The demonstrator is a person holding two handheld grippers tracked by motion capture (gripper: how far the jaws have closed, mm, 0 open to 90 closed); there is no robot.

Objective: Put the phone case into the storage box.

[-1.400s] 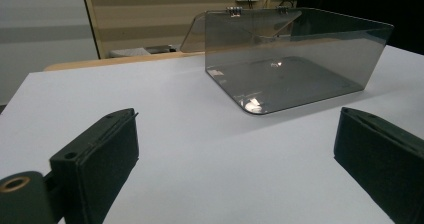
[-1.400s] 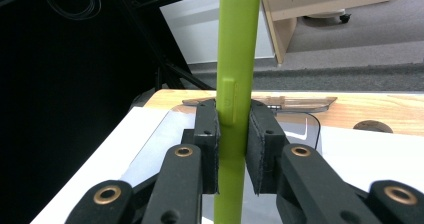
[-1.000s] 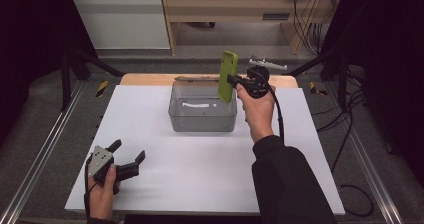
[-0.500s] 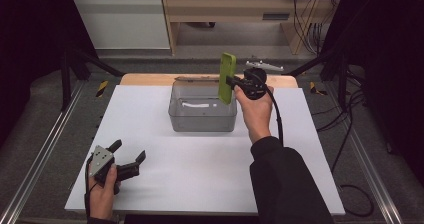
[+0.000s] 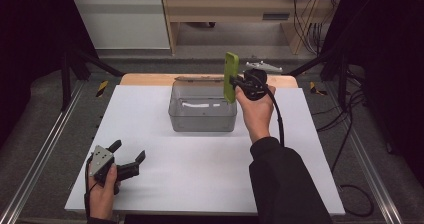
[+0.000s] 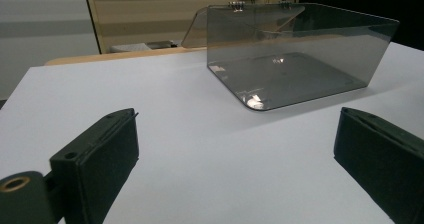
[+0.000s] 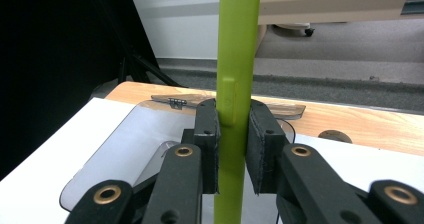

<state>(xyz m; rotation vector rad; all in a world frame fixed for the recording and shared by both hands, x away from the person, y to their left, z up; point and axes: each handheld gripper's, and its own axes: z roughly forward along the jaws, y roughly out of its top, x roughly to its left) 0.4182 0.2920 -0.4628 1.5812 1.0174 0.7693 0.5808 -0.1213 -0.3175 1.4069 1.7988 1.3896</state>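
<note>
Already my right hand-held gripper (image 5: 234,84) was clamped on the green phone case (image 5: 230,77) above the clear box (image 5: 202,113); lowering it in remained, while the left hand-held gripper (image 5: 128,156) beside the box was open, empty.

We see the flat lime-green phone case (image 5: 230,77) standing upright on edge in the air, just above the right rim of the clear smoky box (image 5: 202,115). That open, empty box sits mid-tabletop (image 5: 200,174), its lid (image 6: 197,28) swung back behind it.
</note>
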